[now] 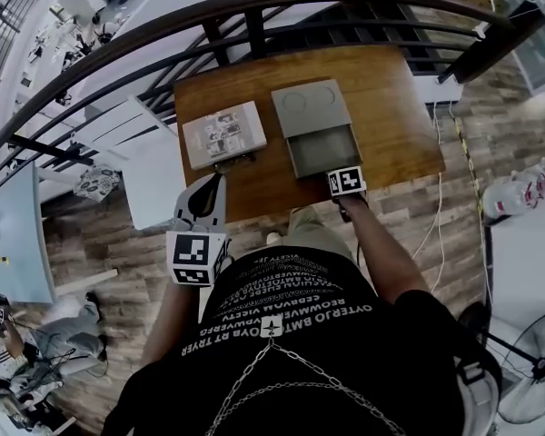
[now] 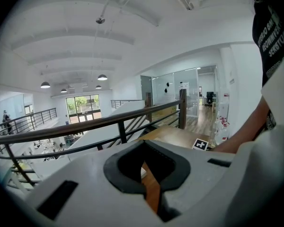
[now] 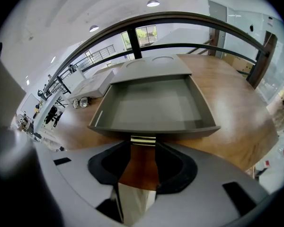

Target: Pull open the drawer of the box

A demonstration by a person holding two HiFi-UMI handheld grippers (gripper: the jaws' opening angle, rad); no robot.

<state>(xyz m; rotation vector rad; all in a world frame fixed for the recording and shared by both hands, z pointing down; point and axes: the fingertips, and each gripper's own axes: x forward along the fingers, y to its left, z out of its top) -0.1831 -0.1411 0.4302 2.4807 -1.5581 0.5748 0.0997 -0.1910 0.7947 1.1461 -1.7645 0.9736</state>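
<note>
My right gripper is closed on the small metal handle at the front of the drawer. The handle fills the gap between the jaws, which stand fairly wide apart to take it. The drawer is pulled well out of the grey box towards me, and its tray shows bare. The box stands on the far right part of the wooden table, with two round recesses in its top.

My left gripper has its jaws only a little apart, with a narrow slit of table wood showing between them. It holds nothing.

My right forearm reaches forward and down, so that gripper tips steeply onto the drawer front with its marker cube facing up. My left gripper sits lower and closer to my body, at the table's near left corner. It points almost level, out over the railing, with its own marker cube turned up.

A flat printed case lies on the table to the left of the box, apart from it. The table stands against a dark curved railing on a wood-plank floor, above an open hall. A floor fan stands to my right.
</note>
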